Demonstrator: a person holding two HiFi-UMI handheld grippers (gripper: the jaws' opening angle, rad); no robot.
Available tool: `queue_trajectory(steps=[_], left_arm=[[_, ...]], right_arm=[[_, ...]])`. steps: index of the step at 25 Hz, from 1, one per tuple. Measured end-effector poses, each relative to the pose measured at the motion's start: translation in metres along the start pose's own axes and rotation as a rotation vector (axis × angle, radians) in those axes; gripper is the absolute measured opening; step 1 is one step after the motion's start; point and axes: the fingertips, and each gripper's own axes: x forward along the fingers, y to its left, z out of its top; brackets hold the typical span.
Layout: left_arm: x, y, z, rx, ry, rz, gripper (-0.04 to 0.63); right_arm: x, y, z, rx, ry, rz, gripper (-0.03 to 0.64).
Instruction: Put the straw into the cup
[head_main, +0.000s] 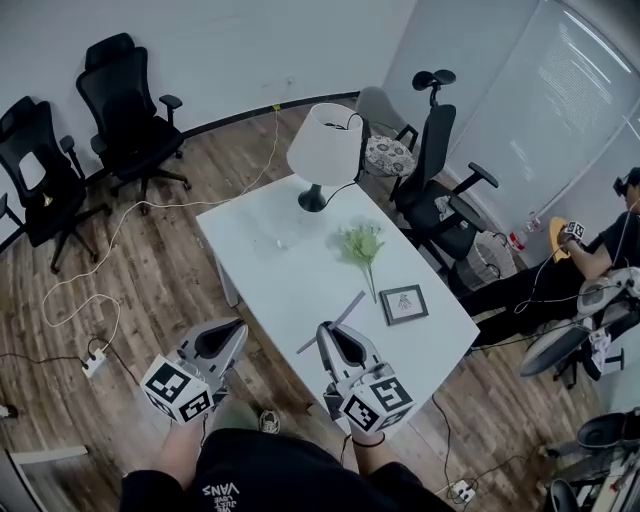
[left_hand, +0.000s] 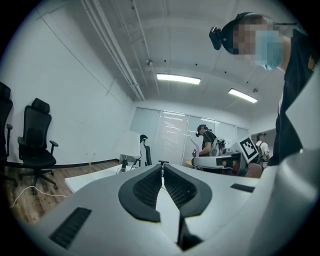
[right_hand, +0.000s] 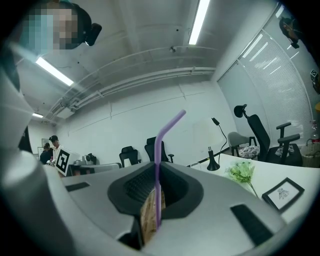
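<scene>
Holding the straw ready for the cup
Its lower part is pinched by the right gripper, so the bent end stands free beyond the jaws for aiming; the left gripper beside it is closed and empty.

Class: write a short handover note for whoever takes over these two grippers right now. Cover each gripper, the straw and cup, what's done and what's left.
Left gripper: shut, empty.
Right gripper: shut on the purple straw, bent end up.
Cup: a faint clear cup, hard to make out, seems to stand on the white table near the lamp.
Done: straw is in hand.
Left: carry it to the cup and drop it in.
</scene>
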Motion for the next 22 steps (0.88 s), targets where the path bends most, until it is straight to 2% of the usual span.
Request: queue_trajectory(steps=[10,22], left_arm=[[0.030,0.039,0.006,-0.009,0.003,-0.034,0.023],[0.067,0.098,0.027,-0.016,0.030,-0.117,0.023]], right_arm=[[0.040,-0.020,0.003,0.010,0.000,-0.030,0.037],[0.099,-0.037,0.022,0.021,-0.011,-0.109,0.037]])
